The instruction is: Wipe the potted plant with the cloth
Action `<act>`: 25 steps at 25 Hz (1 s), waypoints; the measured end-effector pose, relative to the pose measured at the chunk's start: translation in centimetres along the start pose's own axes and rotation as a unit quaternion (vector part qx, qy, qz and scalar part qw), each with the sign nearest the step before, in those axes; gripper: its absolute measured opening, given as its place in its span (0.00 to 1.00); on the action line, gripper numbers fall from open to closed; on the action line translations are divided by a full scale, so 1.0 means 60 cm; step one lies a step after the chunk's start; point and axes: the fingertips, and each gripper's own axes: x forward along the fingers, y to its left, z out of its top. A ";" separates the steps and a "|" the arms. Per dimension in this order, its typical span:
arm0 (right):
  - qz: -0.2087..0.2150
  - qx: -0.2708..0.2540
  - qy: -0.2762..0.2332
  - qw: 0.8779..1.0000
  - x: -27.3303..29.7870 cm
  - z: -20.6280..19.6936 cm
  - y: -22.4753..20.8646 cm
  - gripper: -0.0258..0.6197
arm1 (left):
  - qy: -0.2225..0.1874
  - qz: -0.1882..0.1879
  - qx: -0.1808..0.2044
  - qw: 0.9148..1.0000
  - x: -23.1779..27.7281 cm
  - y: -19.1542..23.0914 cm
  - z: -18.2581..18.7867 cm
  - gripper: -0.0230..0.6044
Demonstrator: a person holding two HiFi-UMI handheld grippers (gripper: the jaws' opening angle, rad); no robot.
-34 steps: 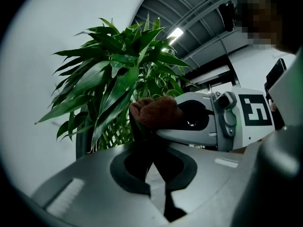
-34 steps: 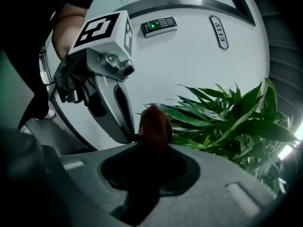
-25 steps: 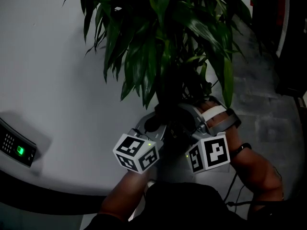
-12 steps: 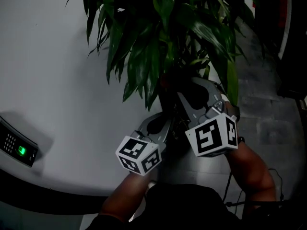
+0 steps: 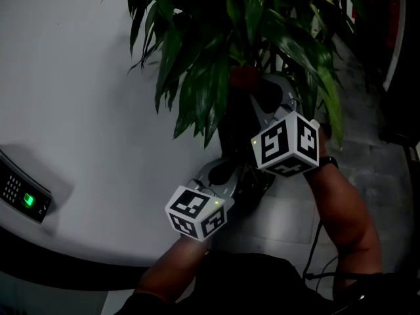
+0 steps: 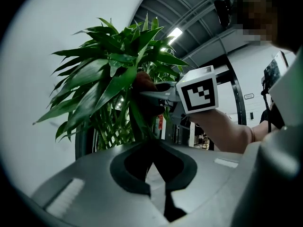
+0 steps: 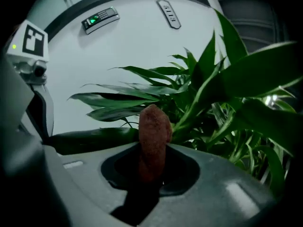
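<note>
Brown cloth (image 7: pixel 154 126) clamped in level right gripper (image 7: pixel 152 171) amid plant leaves (image 7: pixel 227 89).

White curved wall (image 5: pixel 79 110) bears a green-lit keypad (image 5: pixel 23 199).

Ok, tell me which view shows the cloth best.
Right gripper view: the reddish-brown cloth stands upright, clamped in the right gripper, unobstructed. The head view shows just a reddish patch among the leaves; the left gripper view shows a dark lump half behind leaves.
</note>
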 end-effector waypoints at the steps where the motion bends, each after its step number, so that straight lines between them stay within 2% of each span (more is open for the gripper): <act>1: 0.006 -0.025 0.003 1.000 0.002 0.001 0.007 0.15 | -0.001 0.000 -0.001 1.000 0.000 0.000 0.000 0.06; 4: 0.026 -0.078 0.005 0.997 -0.002 0.000 0.033 0.15 | -0.002 0.000 -0.007 1.000 0.000 0.001 -0.001 0.06; 8: 0.048 -0.114 0.005 0.992 -0.018 -0.001 0.068 0.15 | -0.004 0.002 -0.012 1.000 -0.002 0.002 0.001 0.06; 25: 0.107 -0.135 -0.009 0.985 -0.103 0.004 0.167 0.15 | -0.002 0.005 -0.009 1.000 -0.007 0.003 0.008 0.07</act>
